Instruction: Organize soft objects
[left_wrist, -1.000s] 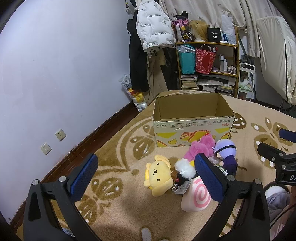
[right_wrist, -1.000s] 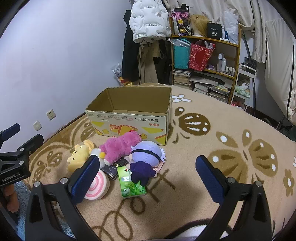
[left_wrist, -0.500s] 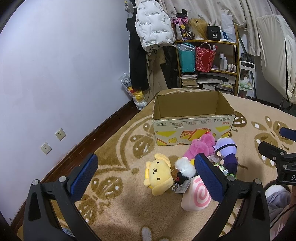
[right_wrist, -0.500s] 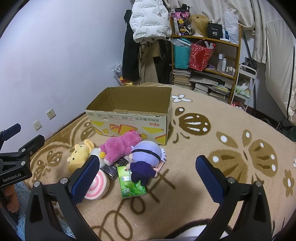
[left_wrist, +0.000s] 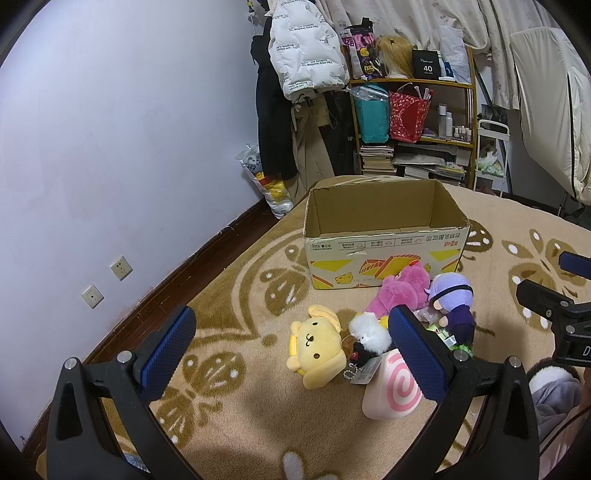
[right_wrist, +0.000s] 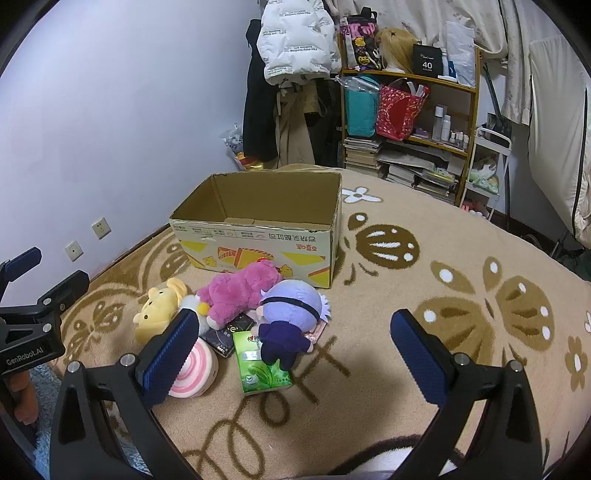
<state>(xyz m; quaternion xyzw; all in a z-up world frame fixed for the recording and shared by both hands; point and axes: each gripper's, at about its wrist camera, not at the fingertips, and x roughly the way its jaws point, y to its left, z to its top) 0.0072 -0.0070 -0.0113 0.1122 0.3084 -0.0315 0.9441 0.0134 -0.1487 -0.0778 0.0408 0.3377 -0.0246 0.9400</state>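
Note:
An open, empty cardboard box (left_wrist: 384, 254) (right_wrist: 258, 243) stands on the carpet. In front of it lies a heap: a yellow dog plush (left_wrist: 316, 347) (right_wrist: 159, 310), a small white fluffy toy (left_wrist: 367, 330), a pink bear plush (left_wrist: 400, 293) (right_wrist: 240, 291), a purple-haired doll (left_wrist: 454, 306) (right_wrist: 288, 317), a pink swirl cushion (left_wrist: 391, 391) (right_wrist: 194, 369) and a green tissue pack (right_wrist: 260, 363). My left gripper (left_wrist: 291, 354) hovers open just short of the yellow plush. My right gripper (right_wrist: 295, 354) is open too, near the doll and tissue pack.
A patterned beige carpet (right_wrist: 443, 295) covers the floor. A cluttered wooden shelf (left_wrist: 417, 122) and hanging coats (left_wrist: 295, 74) stand behind the box. The lilac wall (left_wrist: 110, 147) with sockets (left_wrist: 121, 267) runs along the left. A person's hand (right_wrist: 22, 391) holds the left gripper.
Both views have barely shifted; the box and toys lie where they were and both grippers stay open.

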